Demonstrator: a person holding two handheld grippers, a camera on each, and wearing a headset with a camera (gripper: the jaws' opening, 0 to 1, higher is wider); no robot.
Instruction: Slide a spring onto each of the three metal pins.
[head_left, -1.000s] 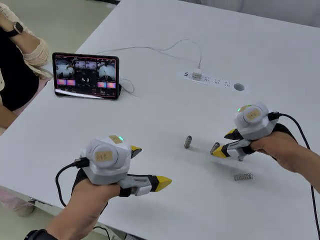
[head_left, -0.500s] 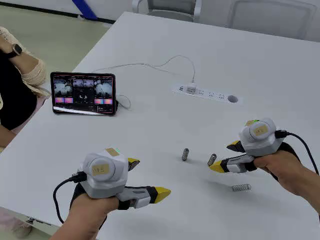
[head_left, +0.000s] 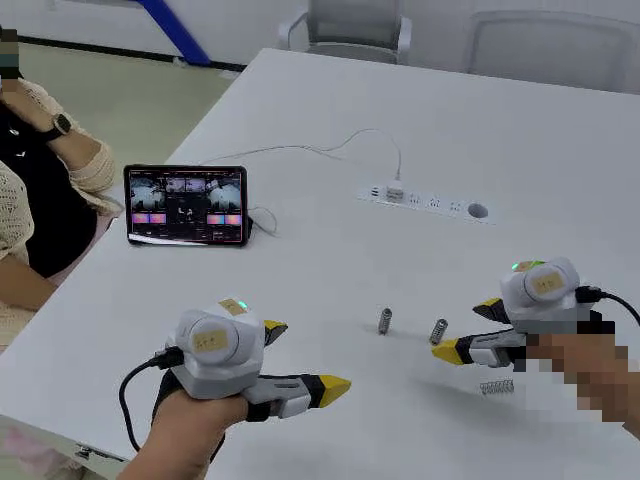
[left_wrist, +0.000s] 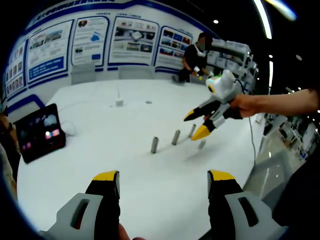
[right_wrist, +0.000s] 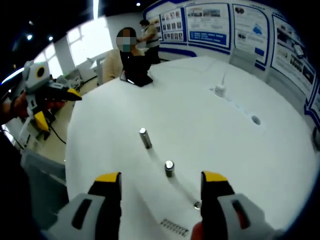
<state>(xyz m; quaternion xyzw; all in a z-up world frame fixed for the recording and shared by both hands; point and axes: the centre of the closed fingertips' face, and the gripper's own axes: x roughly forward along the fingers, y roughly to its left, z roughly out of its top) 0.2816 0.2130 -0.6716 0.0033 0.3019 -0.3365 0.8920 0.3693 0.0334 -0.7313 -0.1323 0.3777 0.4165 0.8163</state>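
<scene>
- Tablet (head_left: 187, 205): propped upright at the far left of the white surface (head_left: 520, 130), well apart from the work. A power strip (head_left: 425, 200) lies farther back.
- Left tongs (head_left: 303, 357): jaws spread wide with nothing between them. They are held low over the surface, pointing toward the pins and well apart from them.
- First pin (head_left: 385, 320): a short metal pin standing upright near the middle of the surface. Its side looks ribbed, as if a coil already sits on it, but it is too small to be sure.
- Second pin (head_left: 438, 331): upright, near the first, with the same ribbed look. It stands just beside the lower tip of the right tongs.
- Third pin (right_wrist: 198, 204): seen in the right gripper view, just beside the inner face of one jaw. Whether it carries a coil cannot be told.
- Right tongs (head_left: 468, 328): jaws apart and empty, tips toward the row of pins.
- Spring (head_left: 497, 386): lying on its side on the surface, near the right tongs on the person's side.
- Handling (judgement): the spring is probably light, thin-wired and easily squashed, and it may roll or skid on the smooth top. Take it lightly across mid-coil, leaving one open end free to meet the pin.
</scene>
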